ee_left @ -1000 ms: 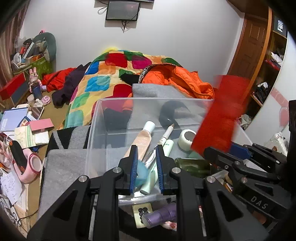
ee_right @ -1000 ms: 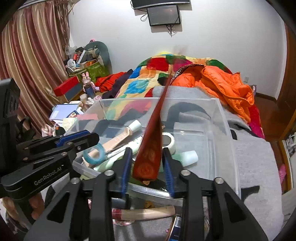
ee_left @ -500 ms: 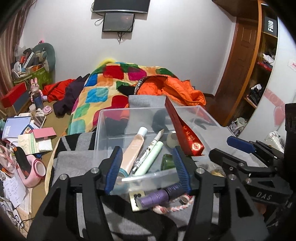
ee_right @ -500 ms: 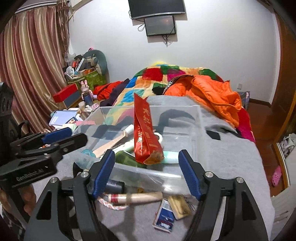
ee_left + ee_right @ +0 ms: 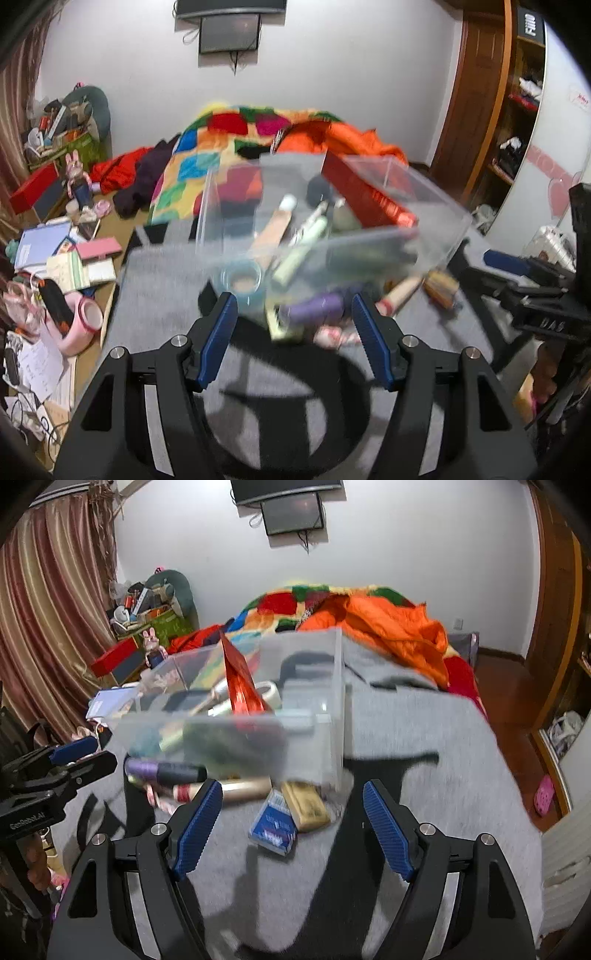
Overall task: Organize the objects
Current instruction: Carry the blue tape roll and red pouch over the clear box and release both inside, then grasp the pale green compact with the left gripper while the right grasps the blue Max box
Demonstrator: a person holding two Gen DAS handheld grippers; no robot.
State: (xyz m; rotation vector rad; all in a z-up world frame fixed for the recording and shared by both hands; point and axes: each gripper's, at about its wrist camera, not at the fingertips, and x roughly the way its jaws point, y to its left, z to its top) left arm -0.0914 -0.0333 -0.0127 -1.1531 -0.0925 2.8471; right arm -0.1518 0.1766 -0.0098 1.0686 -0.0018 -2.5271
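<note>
A clear plastic bin (image 5: 439, 221) sits on a grey blanket (image 5: 424, 738) spread over a bed, and it serves as the collecting place for small toiletries. Inside lie a cream tube (image 5: 273, 229), a pale green tube (image 5: 303, 247), a roll of blue tape (image 5: 242, 280) against the near wall, and a red foil packet (image 5: 240, 686) propped upright against the far side (tall, so it leans rather than lies flat).

Still loose on the blanket, just in front of the bin: a purple tube (image 5: 162, 770), a beige tube (image 5: 240, 786), a blue card pack (image 5: 275, 823) and a gold packet (image 5: 308, 805). These seem to be the items left to sort.

The left gripper (image 5: 295, 336) hangs above the blanket near the bin's front wall, its blue-padded jaws opening and wide apart, nothing between the pads. The right gripper (image 5: 291, 827) does likewise, jaws opening with only the blue pack and gold packet lying below the gap, untouched. Both views are motion-blurred.
</note>
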